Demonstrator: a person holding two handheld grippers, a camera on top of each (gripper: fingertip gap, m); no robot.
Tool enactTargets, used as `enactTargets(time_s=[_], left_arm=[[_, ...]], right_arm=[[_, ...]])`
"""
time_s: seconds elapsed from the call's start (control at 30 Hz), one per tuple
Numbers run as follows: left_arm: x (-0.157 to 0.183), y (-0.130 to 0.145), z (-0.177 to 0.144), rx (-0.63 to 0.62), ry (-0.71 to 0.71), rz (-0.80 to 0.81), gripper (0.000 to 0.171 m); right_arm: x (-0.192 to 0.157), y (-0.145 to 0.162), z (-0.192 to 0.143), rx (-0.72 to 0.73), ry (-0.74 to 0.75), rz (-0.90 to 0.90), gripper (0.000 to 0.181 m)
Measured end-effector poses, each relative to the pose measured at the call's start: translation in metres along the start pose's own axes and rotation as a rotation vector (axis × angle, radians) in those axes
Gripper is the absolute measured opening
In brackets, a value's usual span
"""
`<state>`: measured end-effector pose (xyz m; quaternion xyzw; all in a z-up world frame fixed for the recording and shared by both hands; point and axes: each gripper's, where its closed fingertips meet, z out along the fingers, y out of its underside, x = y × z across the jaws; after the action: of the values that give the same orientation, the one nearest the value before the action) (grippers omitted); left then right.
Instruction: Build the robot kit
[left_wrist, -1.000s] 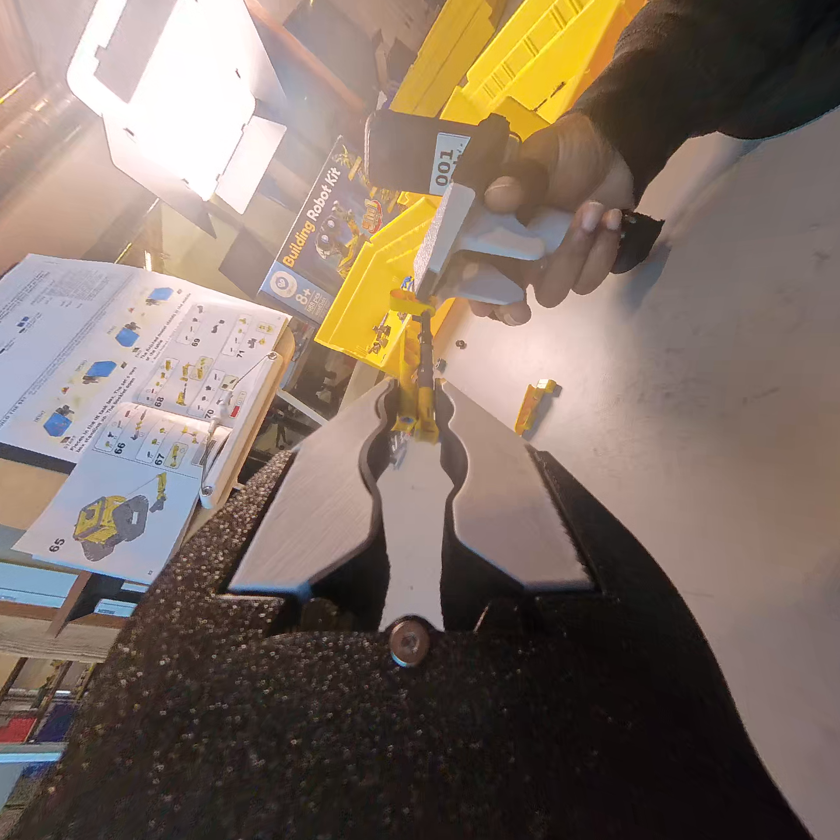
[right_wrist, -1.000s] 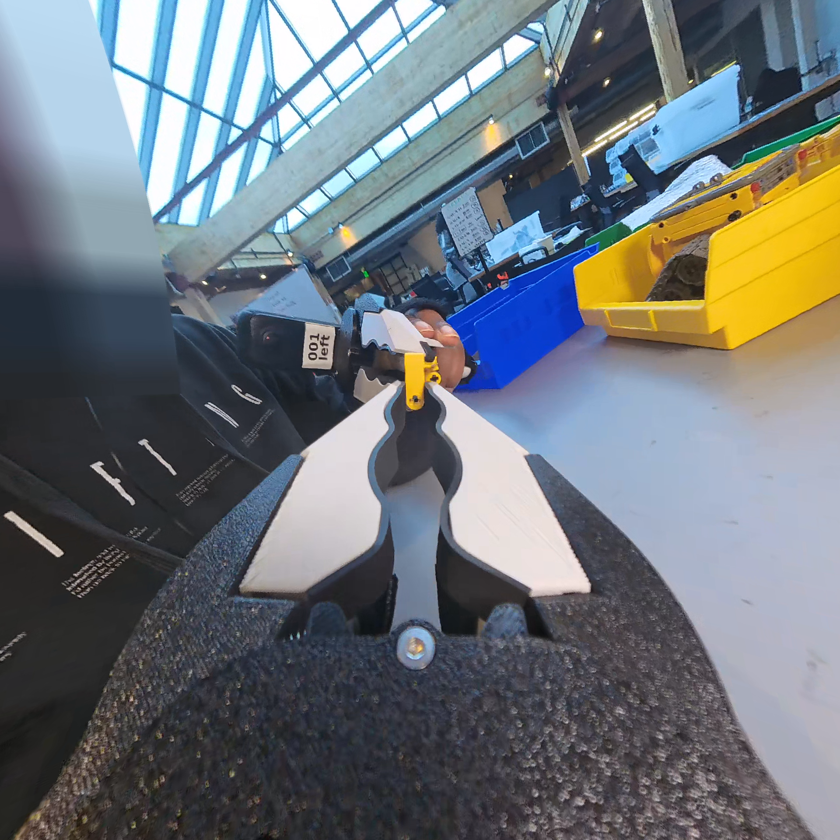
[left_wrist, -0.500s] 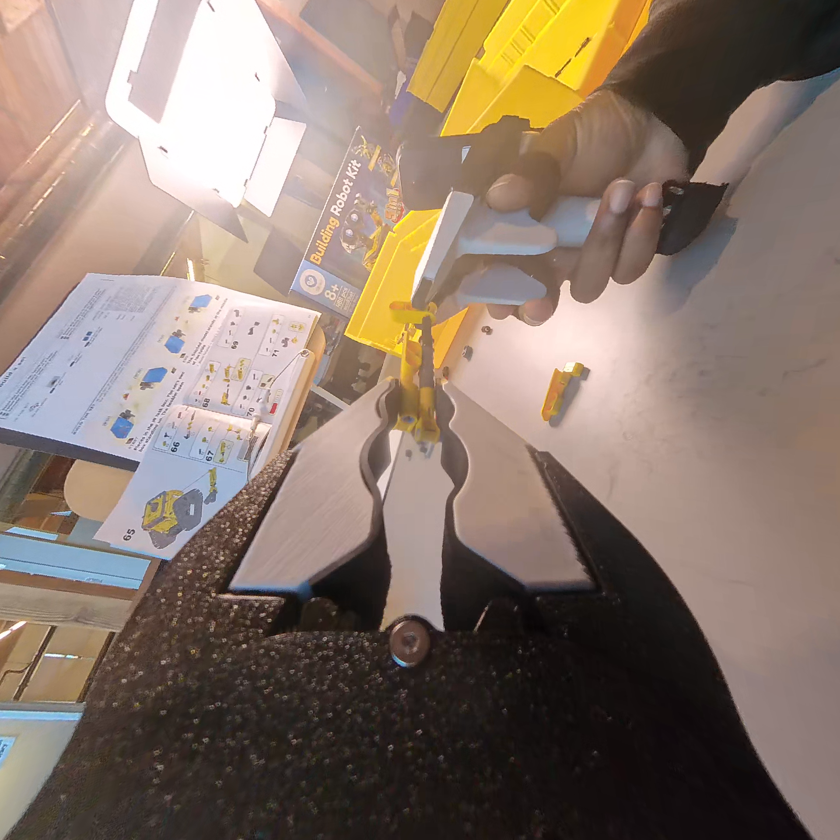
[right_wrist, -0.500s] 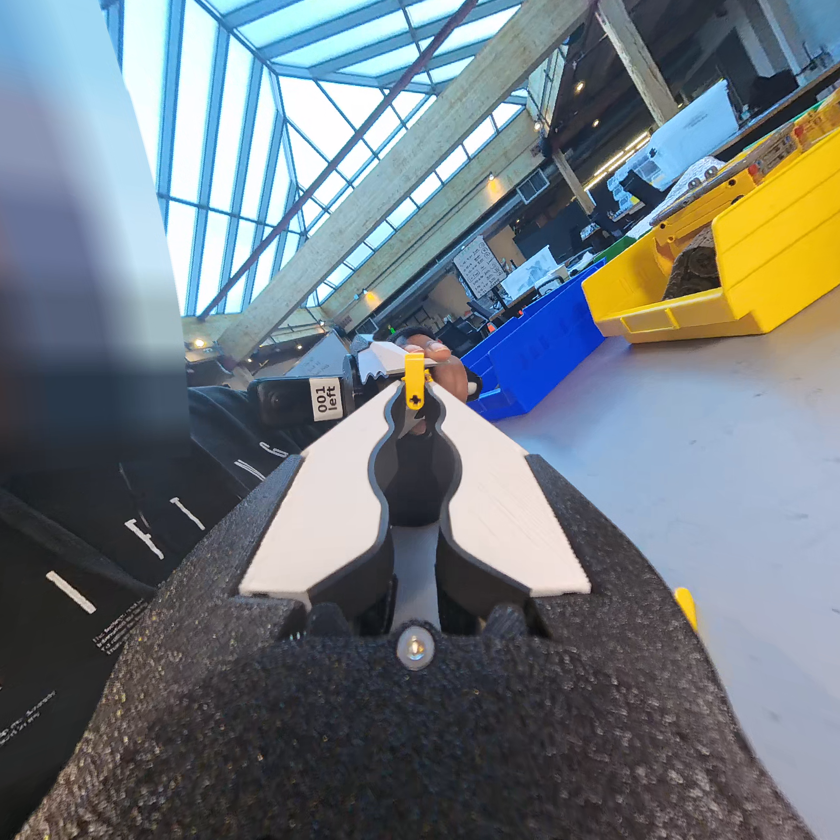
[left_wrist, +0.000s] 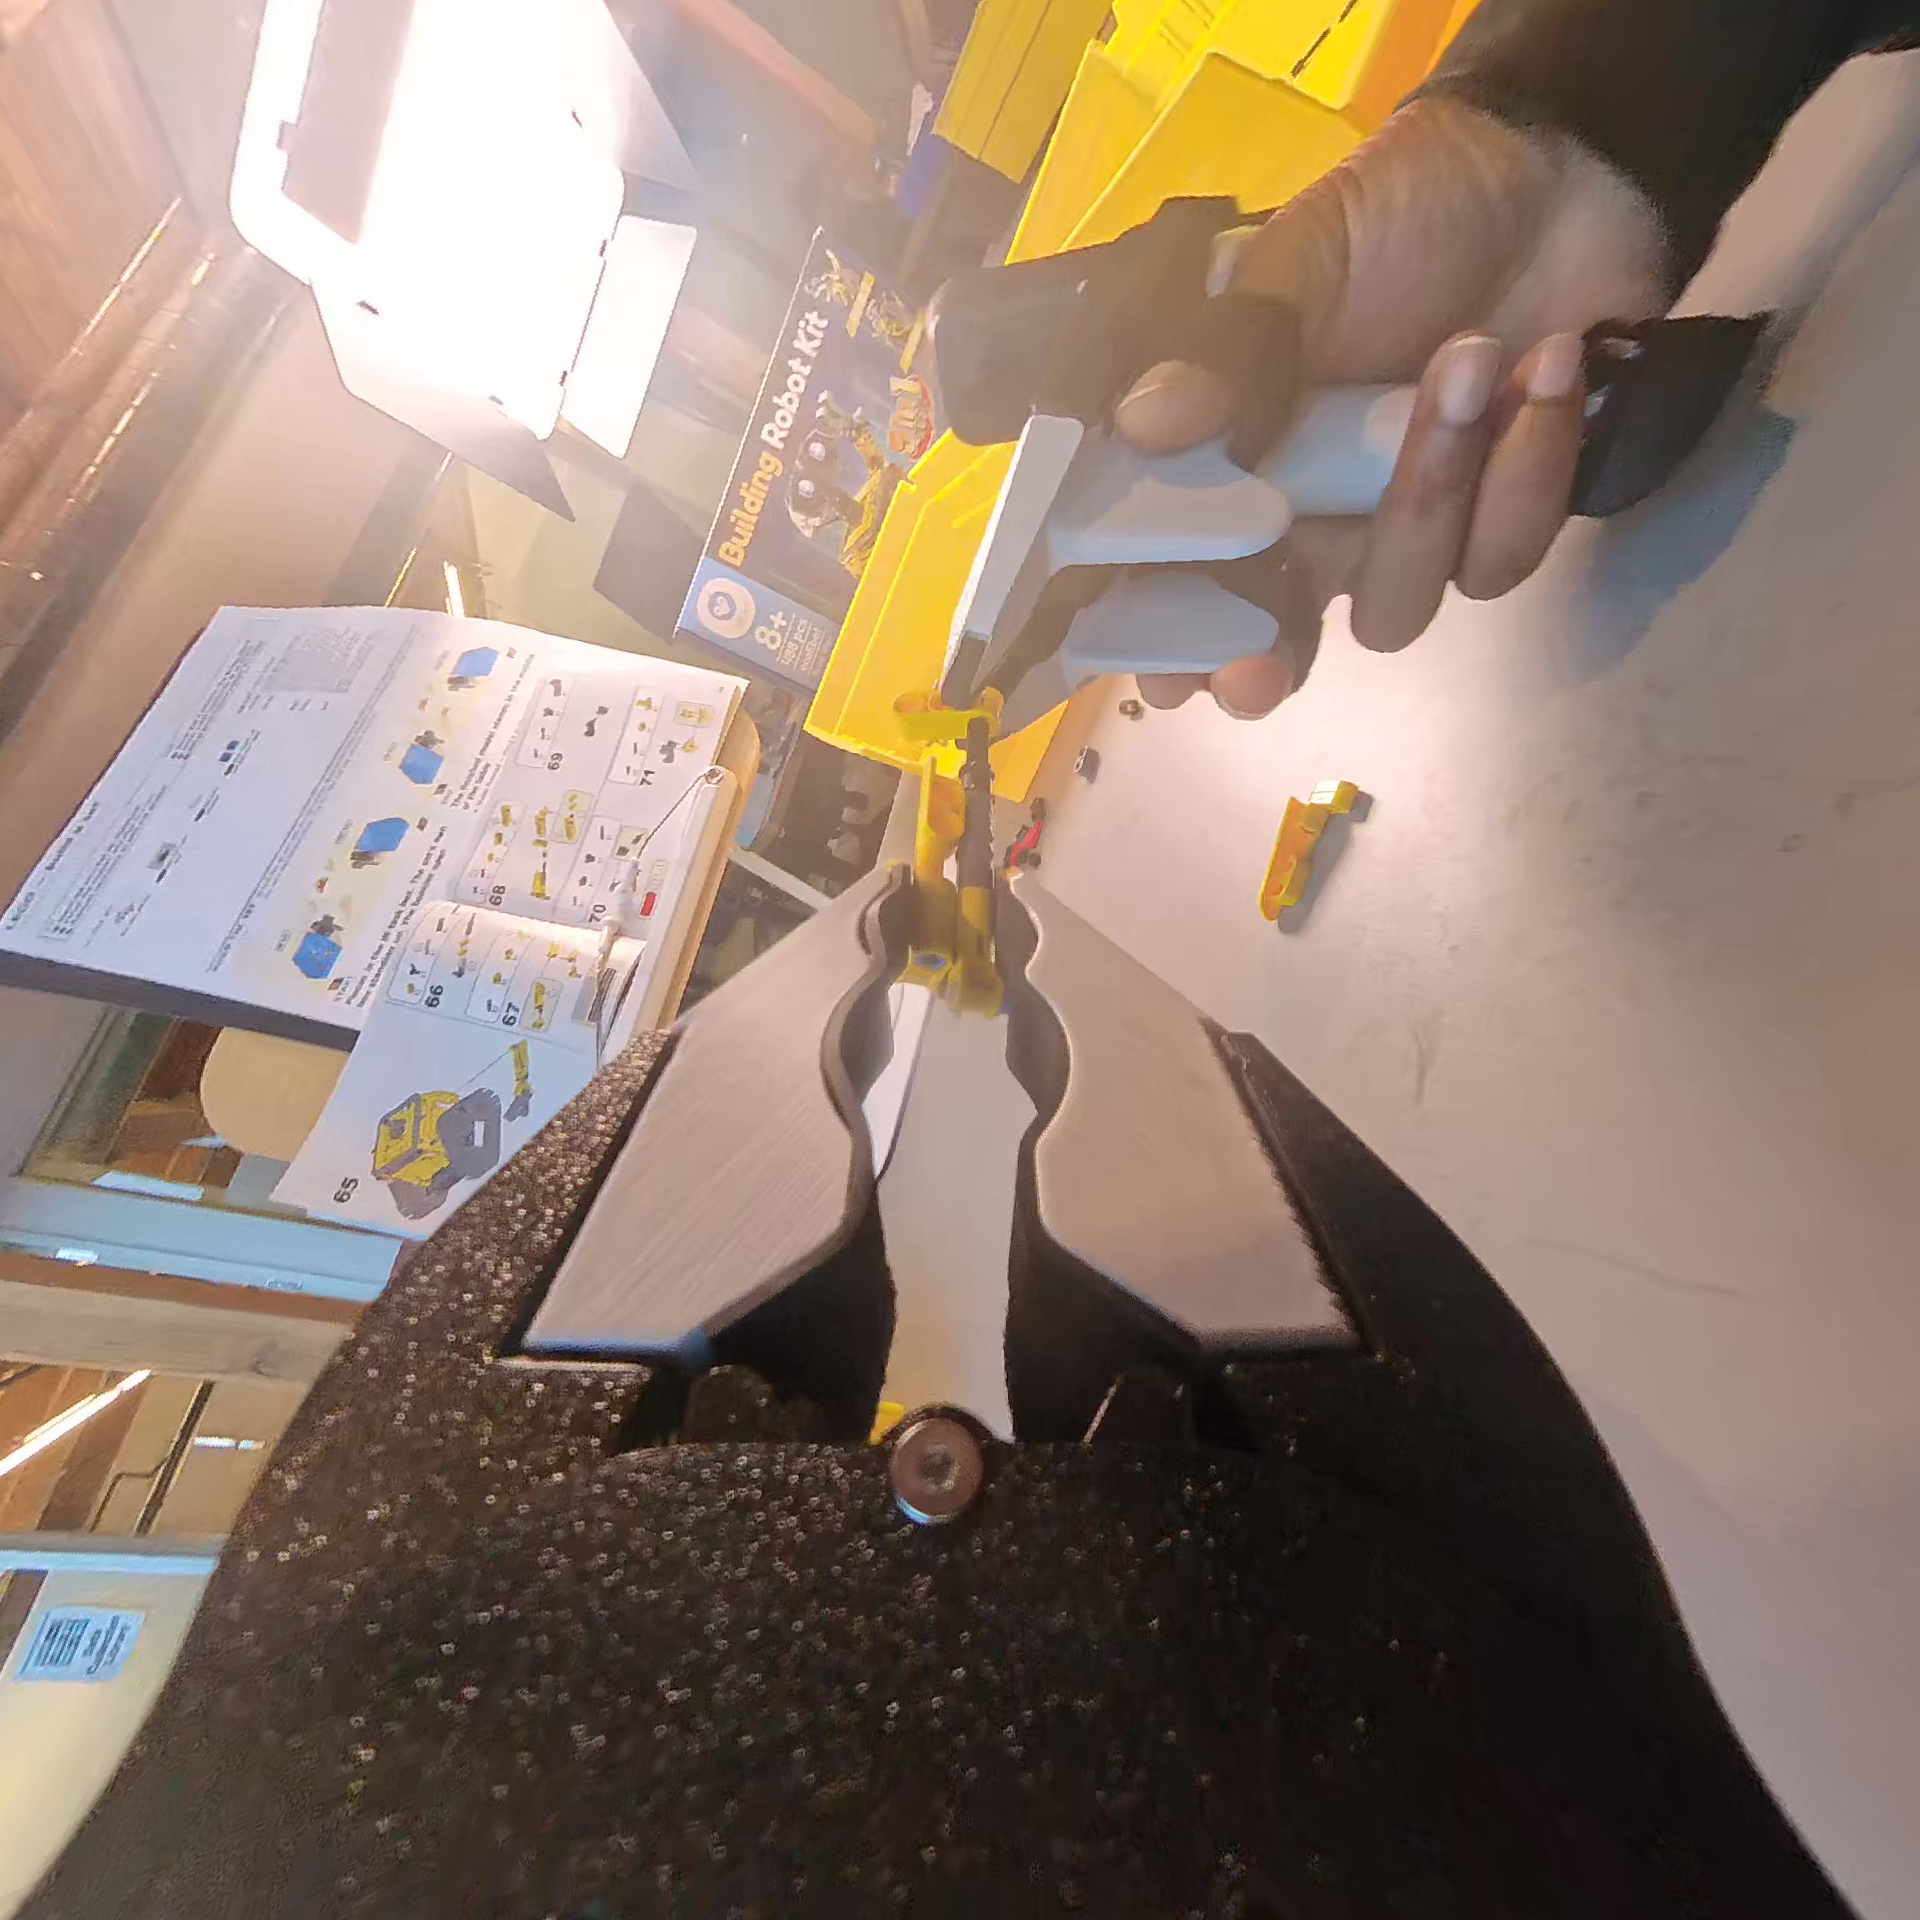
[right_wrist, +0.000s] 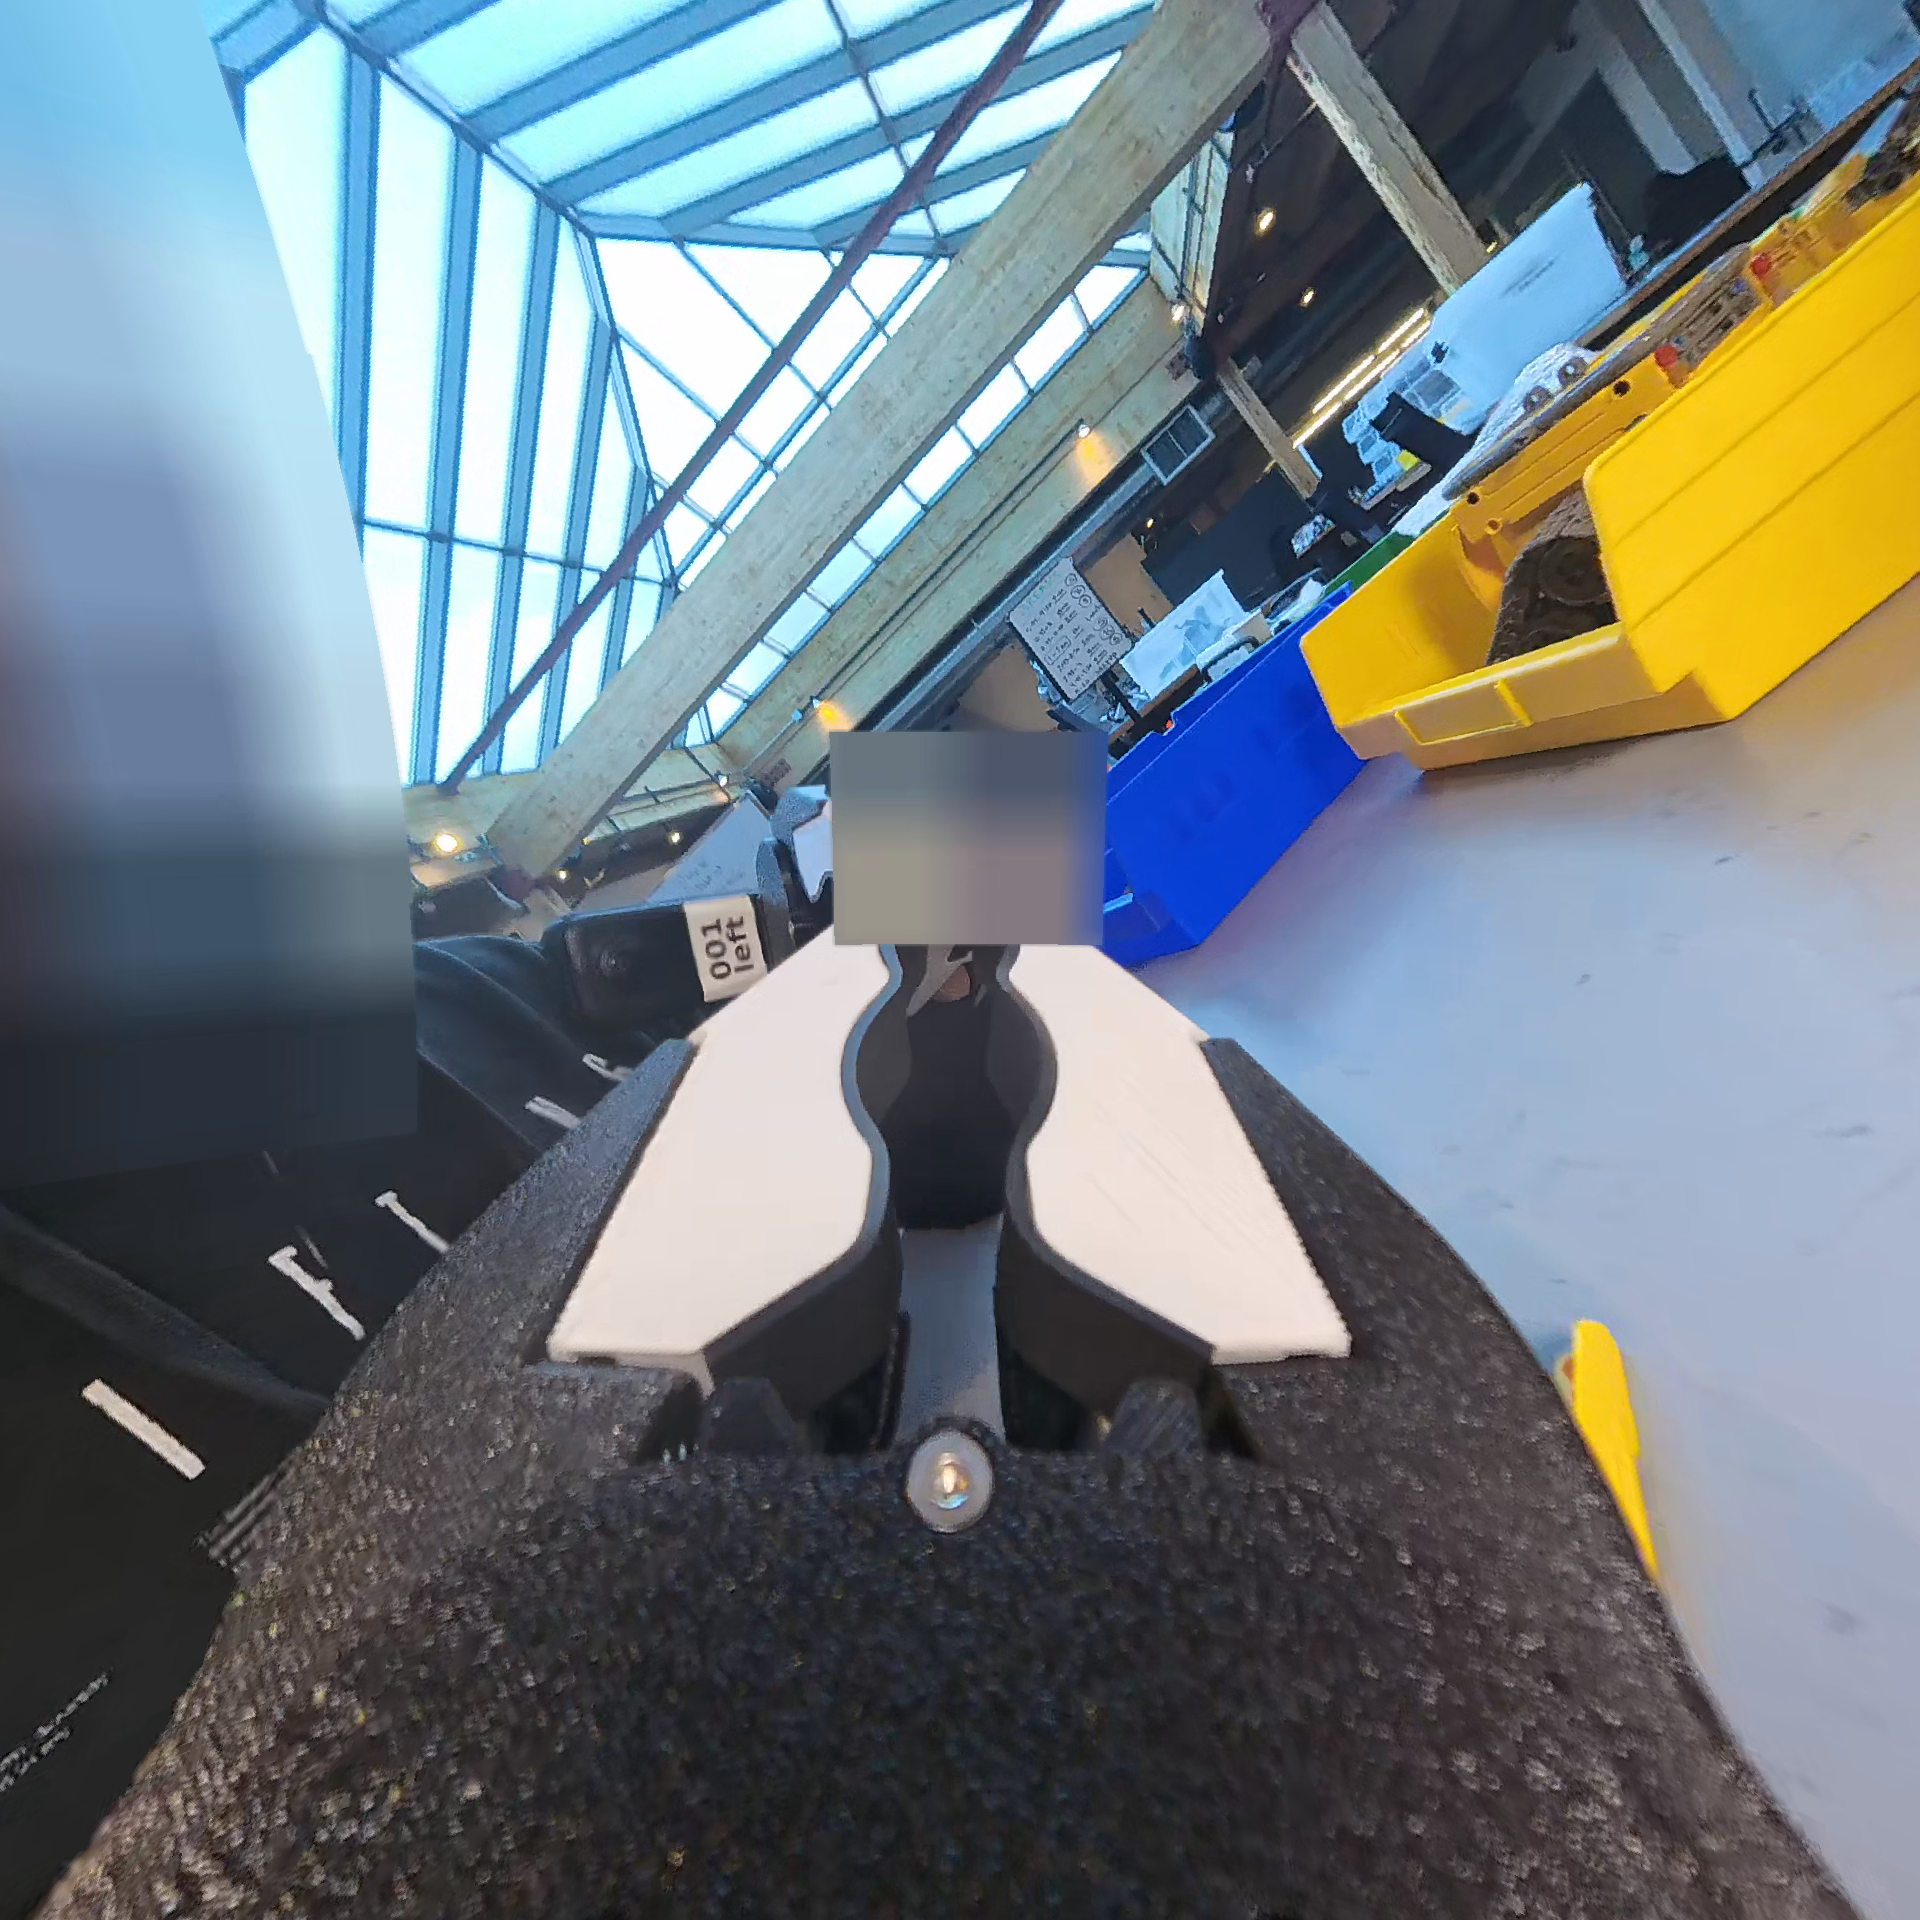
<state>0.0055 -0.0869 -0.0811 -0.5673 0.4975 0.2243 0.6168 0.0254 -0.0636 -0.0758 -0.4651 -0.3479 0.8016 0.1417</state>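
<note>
Workshop bench, pale grey table (left_wrist: 1558, 1039), skylit hall behind. Centre of the left wrist view: a small yellow-and-black brick assembly (left_wrist: 951, 914) is pinched between the narrow tips of the left gripper (left_wrist: 948, 940), held clear of the table. Its black rod runs up-frame to a yellow cross piece (left_wrist: 945, 712), which sits at the tips of the right gripper (left_wrist: 971, 681); those tips look closed on it, but in the right wrist view a mosaic patch hides them, so cannot tell for certain. Judged: the join is under way, not shown finished. A loose yellow part (left_wrist: 1304, 847) lies unused at centre right. An open instruction booklet (left_wrist: 364, 821) stands at left, a kit box (left_wrist: 800, 468) and yellow bins (left_wrist: 1195, 135) at upper centre.
</note>
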Motion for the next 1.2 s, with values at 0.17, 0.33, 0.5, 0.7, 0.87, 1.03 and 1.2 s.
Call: enactTargets(time_s=[0.17,0.33,0.5,0.7,0.87,1.03,1.2], left_arm=[[-0.0037,0.0008,0.0019,-0.032,-0.007,-0.011,0.014],[-0.0045,0.001,0.0011,-0.046,0.003,-0.001,0.014],[-0.0085,-0.0027,-0.0012,-0.048,-0.017,0.035,0.013],[-0.0092,-0.0041,-0.0033,-0.047,-0.022,0.051,0.013],[-0.008,-0.001,-0.0033,-0.058,-0.014,0.054,0.013],[-0.0074,-0.0002,-0.0032,-0.063,-0.012,0.059,0.013],[-0.0067,0.0002,-0.0034,-0.067,-0.008,0.071,0.014]], right_arm=[[-0.0004,-0.0056,0.0007,0.108,-0.014,0.105,0.007],[-0.0058,-0.0049,0.0018,0.146,-0.075,0.203,0.007],[-0.0075,-0.0068,0.0025,0.158,-0.105,0.24,0.007],[-0.0054,-0.0072,0.0015,0.161,-0.109,0.251,0.007],[-0.0071,-0.0062,0.0024,0.153,-0.118,0.245,0.007],[-0.007,-0.0043,0.0032,0.139,-0.108,0.226,0.007],[-0.0072,-0.0029,0.0039,0.126,-0.097,0.201,0.007]])
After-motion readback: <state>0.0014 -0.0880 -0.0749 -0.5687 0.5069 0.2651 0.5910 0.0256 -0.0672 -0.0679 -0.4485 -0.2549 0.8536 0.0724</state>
